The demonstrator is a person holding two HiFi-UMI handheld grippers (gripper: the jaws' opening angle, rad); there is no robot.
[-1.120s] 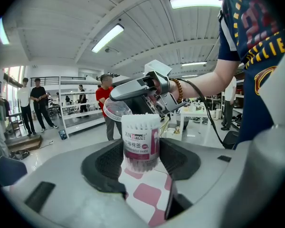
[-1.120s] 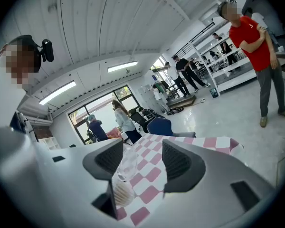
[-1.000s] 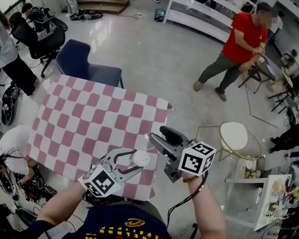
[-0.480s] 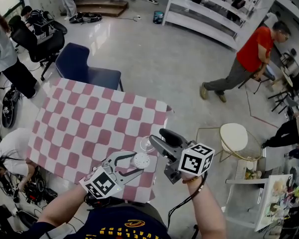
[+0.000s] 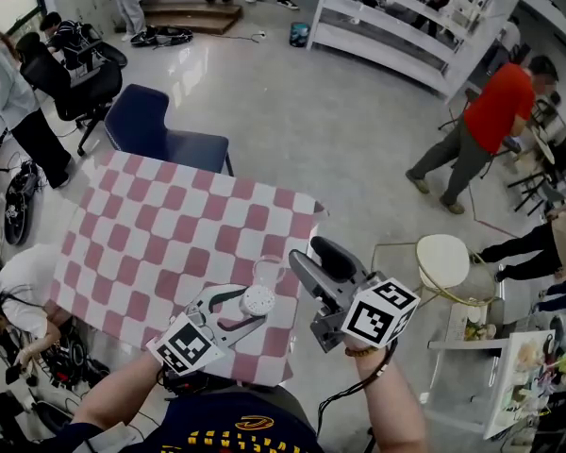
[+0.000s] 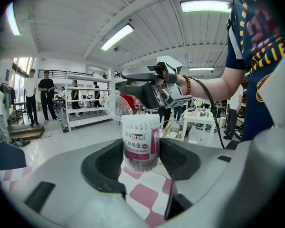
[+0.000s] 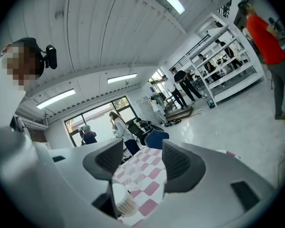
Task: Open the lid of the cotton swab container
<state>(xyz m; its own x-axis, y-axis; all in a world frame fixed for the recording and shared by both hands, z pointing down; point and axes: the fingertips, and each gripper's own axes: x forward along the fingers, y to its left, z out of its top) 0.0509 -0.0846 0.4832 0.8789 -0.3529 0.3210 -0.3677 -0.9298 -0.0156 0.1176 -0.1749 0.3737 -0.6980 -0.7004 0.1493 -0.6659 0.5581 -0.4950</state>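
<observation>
My left gripper [image 5: 255,306] is shut on the cotton swab container [image 5: 258,300], a clear tub with a pink label, held over the near edge of the pink-and-white checkered table [image 5: 170,225]. In the left gripper view the container [image 6: 140,144] stands between the pads with its swab tips bare on top. The clear lid [image 5: 269,270] is off, tilted just beyond the container [image 6: 115,107] at the tips of my right gripper [image 5: 307,264]. The right gripper view shows its jaws apart, the lid [image 7: 133,172] seen between them and the container [image 7: 123,202] below. Whether a jaw touches the lid is unclear.
A blue chair [image 5: 165,125] stands at the table's far side. A round stool [image 5: 450,258] and a small white cart [image 5: 472,347] are to the right. A person in red [image 5: 486,111] walks at the far right. Other people sit and stand along the left.
The lid was on the container one second ago; it came off and now sits just beyond it. My right gripper has drawn slightly right. The person in red has walked farther right.
</observation>
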